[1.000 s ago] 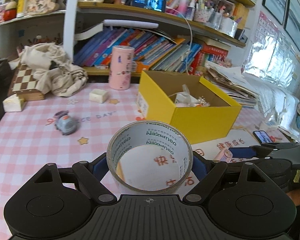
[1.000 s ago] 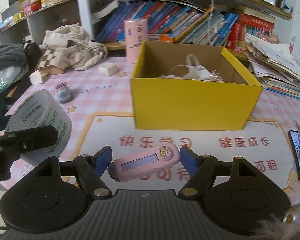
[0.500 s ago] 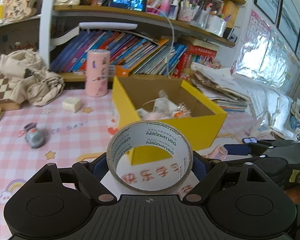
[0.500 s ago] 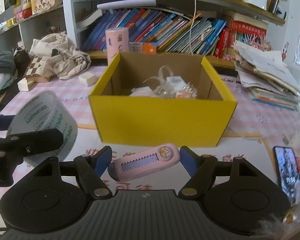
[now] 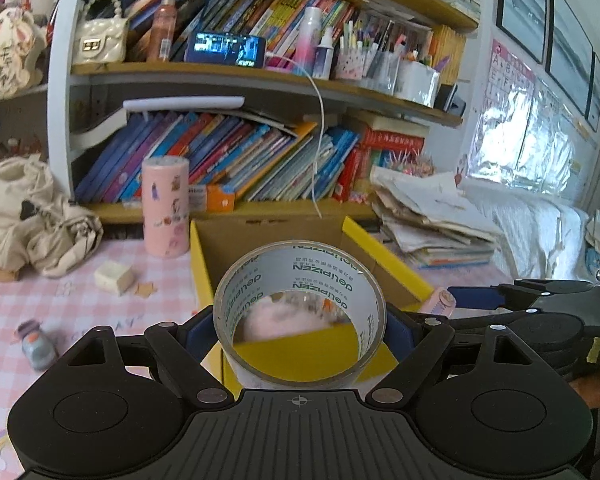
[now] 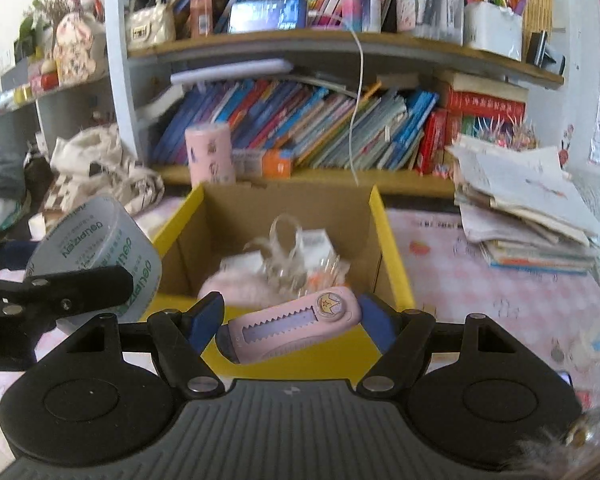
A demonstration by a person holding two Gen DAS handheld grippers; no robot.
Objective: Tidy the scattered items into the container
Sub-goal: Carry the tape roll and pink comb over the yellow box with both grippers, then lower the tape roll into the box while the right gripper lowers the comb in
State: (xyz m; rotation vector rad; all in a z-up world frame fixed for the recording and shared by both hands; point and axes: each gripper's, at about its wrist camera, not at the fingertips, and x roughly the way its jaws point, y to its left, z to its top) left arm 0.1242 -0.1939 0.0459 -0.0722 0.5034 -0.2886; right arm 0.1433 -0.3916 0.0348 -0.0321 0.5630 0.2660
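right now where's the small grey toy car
In the left wrist view, the small grey toy car sits low on the left of the pink checked tablecloth, left of the yellow cardboard box and nearer than the white cube.

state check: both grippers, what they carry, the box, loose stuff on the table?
Left hand-held gripper: shut on clear packing tape roll, held on edge.
Right hand-held gripper: shut on pink utility knife, held crosswise.
Yellow cardboard box: open, partly filled.
Small grey toy car: on table.
White cube: on table.

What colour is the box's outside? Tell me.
Yellow; the box has plain brown cardboard inside. The right wrist view shows it best.
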